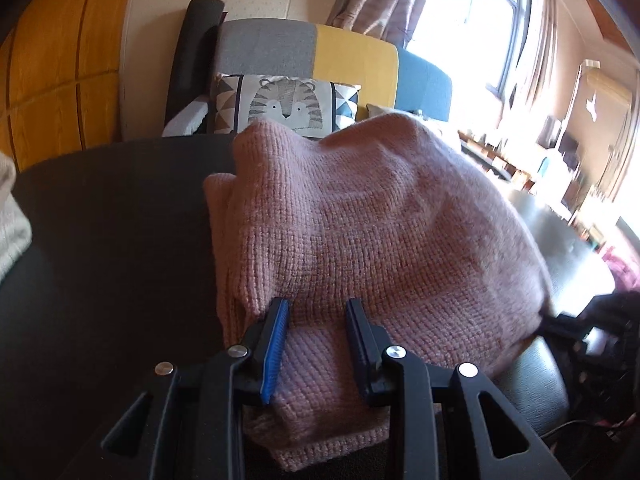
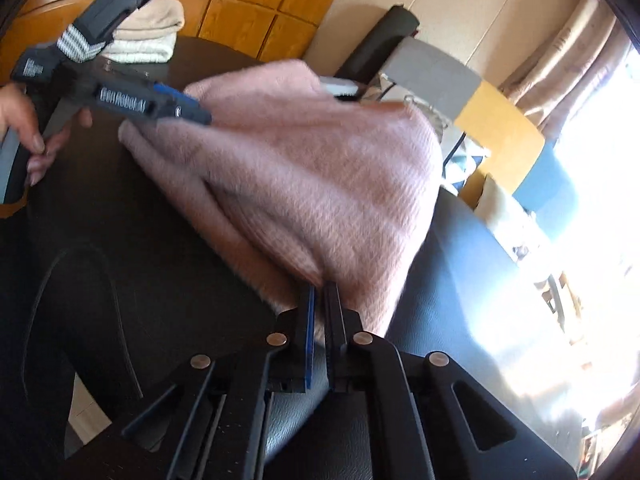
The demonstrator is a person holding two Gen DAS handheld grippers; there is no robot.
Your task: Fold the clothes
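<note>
Sunlit living room, dark counter (image 1: 100,240) low in both frames. Nearest, the right tongs (image 2: 319,300) were pinched together on a corner of the pink knit sweater (image 1: 380,220), which lay bunched mid-frame on the counter. The left tongs (image 1: 318,308) stood apart, straddling a fold. Farther back, upper left, sat folded towels (image 2: 148,36). My judgement: that thin one-corner grip could slip, or dragging might undo the folds.

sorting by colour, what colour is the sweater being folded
Dusty pink knit sweater; the left wrist view shows it best.
</note>
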